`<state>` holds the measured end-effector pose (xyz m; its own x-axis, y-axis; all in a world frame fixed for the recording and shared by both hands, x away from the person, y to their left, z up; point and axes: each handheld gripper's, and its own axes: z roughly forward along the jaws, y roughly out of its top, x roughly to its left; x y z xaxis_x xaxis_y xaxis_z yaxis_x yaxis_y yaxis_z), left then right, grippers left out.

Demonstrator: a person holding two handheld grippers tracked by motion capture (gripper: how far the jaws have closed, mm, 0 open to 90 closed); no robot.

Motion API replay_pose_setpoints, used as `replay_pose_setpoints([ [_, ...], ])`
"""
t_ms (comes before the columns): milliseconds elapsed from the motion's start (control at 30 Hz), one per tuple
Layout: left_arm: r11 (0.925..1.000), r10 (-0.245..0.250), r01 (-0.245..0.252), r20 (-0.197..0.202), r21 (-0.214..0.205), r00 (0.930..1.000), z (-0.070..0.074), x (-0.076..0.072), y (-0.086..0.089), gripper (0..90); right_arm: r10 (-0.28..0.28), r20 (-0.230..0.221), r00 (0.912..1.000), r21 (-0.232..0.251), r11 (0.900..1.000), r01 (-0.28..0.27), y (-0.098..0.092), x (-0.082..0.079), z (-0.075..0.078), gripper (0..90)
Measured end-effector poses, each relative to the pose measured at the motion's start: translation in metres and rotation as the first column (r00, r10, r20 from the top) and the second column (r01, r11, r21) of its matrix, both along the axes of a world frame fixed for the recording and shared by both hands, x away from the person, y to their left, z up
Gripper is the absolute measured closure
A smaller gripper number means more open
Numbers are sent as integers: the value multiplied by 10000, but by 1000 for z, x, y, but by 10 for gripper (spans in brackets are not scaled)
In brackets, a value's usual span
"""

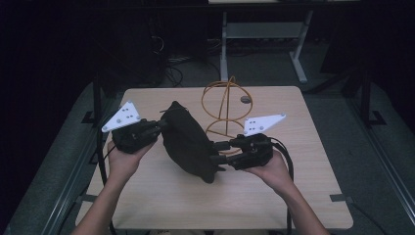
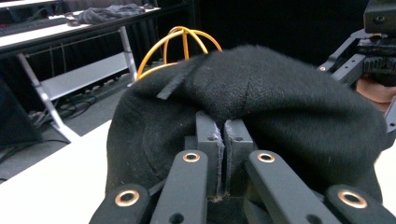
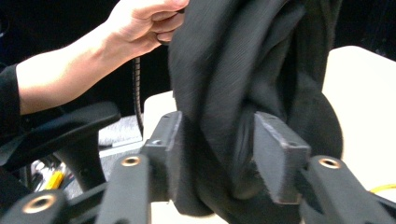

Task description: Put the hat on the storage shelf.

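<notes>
I held the black cap (image 1: pixel 188 142) up over the middle of the desk (image 1: pixel 303 191), stretched between both tools. My left gripper (image 1: pixel 157 126) had its jaws pinched nearly together on a thin fold of the cap's fabric, as the left gripper view showed (image 2: pixel 223 140). My right gripper (image 1: pixel 219 152) kept its jaws wider, clamped around a thick bunch of the cap (image 3: pixel 233 121). Behind the cap, toward the far edge of the desk, stood an orange wire stand (image 1: pixel 222 105). My left hand (image 3: pixel 140 23) appeared in the right gripper view, beside the fabric.
</notes>
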<state>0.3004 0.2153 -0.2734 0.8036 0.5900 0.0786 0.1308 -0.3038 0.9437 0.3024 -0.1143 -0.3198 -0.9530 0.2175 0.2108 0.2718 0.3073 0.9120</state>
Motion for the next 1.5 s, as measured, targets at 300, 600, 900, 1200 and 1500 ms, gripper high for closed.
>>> replay_pose_setpoints([
  [300,9998,134,-136,172,119,9998,22,11,4,879,-899,145,9958,-137,9958,901,-26,-1,-11,357],
  [600,9998,-39,40,-59,191,10000,35,30,0,879,-1911,-259,9812,-541,9804,1895,-65,-3,-41,328],
  [900,9994,15,-9,-173,345,9998,44,45,-3,879,-2659,-533,9625,-680,9626,2622,-98,-5,-58,313],
  [1200,9999,49,-44,-444,106,9990,49,63,-3,879,-3139,-858,9456,-1239,9451,3025,-118,-4,-79,289],
  [1500,9998,67,-59,-494,167,9988,65,82,-13,878,-3566,-847,9304,-1392,9289,3433,-134,-5,-84,284],
])
